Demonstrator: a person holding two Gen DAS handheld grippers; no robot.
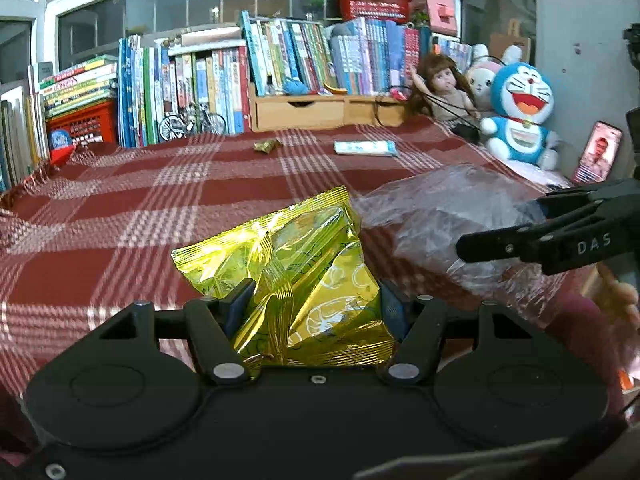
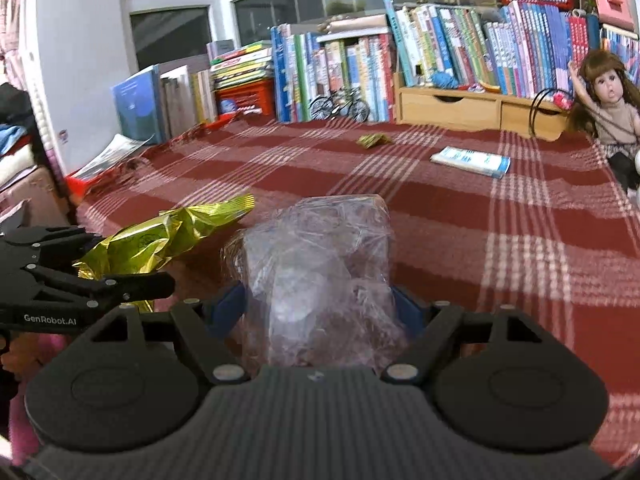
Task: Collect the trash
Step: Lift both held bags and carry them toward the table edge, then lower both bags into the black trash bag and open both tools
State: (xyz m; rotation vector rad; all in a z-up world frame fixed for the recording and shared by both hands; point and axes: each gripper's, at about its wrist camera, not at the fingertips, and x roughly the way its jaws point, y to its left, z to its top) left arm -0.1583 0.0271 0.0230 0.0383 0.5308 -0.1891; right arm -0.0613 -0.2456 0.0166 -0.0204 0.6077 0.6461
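Left gripper [image 1: 314, 304], marked "GenRobot.AI", pinches gold wrapper [image 1: 296, 276]. Right gripper [image 2: 320, 308], marked "DAS", pinches clear bag [image 2: 320, 264]. Small wrapper [image 1: 267, 145] lies far on cloth [image 1: 120, 216].

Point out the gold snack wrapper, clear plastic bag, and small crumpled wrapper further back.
gold snack wrapper [image 1: 296, 280], left wrist view, middle of the foil.
clear plastic bag [image 2: 320, 276], right wrist view, crinkled front face.
small crumpled wrapper [image 2: 373, 139], right wrist view, its centre, on the tablecloth.

gold wrappers [image 1: 288, 280]: 2 | clear bags [image 2: 320, 272]: 1 | booklets [image 2: 472, 161]: 1 | dolls [image 2: 608, 100]: 1
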